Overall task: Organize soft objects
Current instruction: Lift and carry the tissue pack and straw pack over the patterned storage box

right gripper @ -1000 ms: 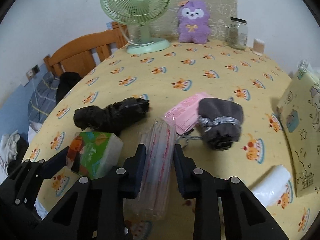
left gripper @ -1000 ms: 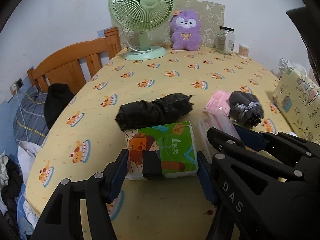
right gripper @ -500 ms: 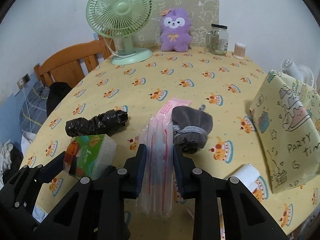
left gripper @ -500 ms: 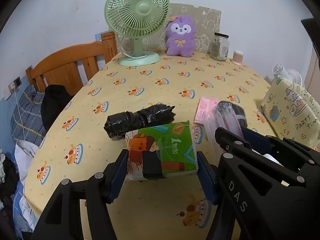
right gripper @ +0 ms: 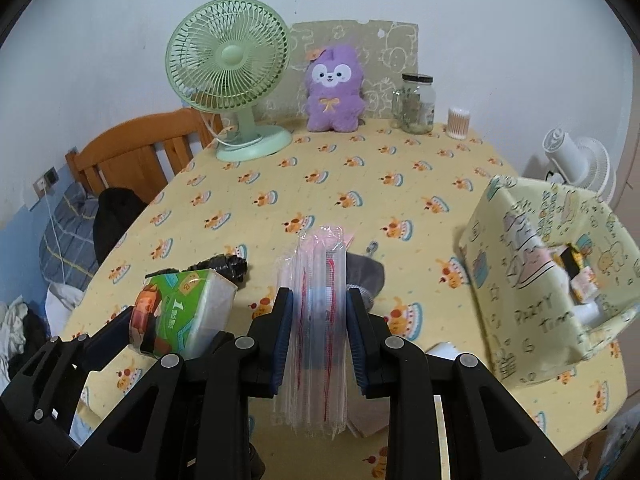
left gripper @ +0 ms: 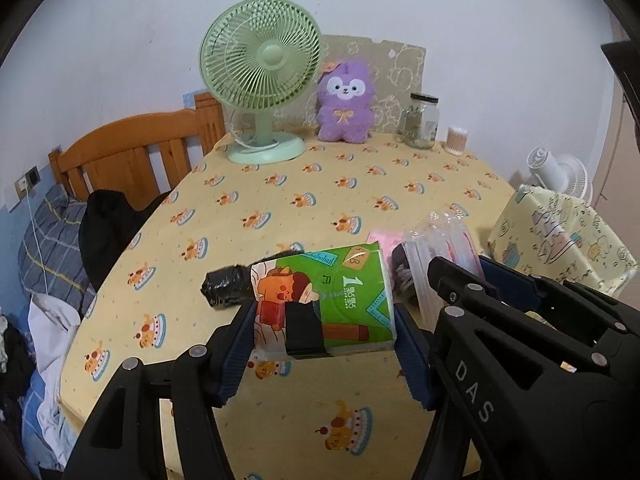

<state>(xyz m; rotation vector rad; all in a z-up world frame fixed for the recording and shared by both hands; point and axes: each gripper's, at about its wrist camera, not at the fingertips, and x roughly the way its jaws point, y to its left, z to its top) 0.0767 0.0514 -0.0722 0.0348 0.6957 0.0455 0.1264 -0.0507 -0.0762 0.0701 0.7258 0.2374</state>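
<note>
My left gripper (left gripper: 324,320) is shut on a green tissue pack (left gripper: 324,300) and holds it above the table; the pack also shows in the right wrist view (right gripper: 184,312). My right gripper (right gripper: 318,312) is shut on a clear plastic packet (right gripper: 320,320) with red and blue print, lifted off the cloth. A black rolled bundle (left gripper: 226,286) lies behind the tissue pack. A grey drawstring pouch (right gripper: 366,276) and a pink packet (left gripper: 382,238) lie on the table, partly hidden by the packet.
The table has a yellow cake-print cloth (right gripper: 320,168). A yellow gift bag (right gripper: 548,264) stands at the right. A green fan (right gripper: 228,68), purple plush (right gripper: 334,88), glass jar (right gripper: 416,104) and cotton swab tub (right gripper: 458,122) stand at the back. A wooden bed frame (right gripper: 132,152) is on the left.
Both grippers have risen and pulled back with their loads. The tissue pack and the clear packet have left the table; the bundle, pouch and pink packet stay on it.
</note>
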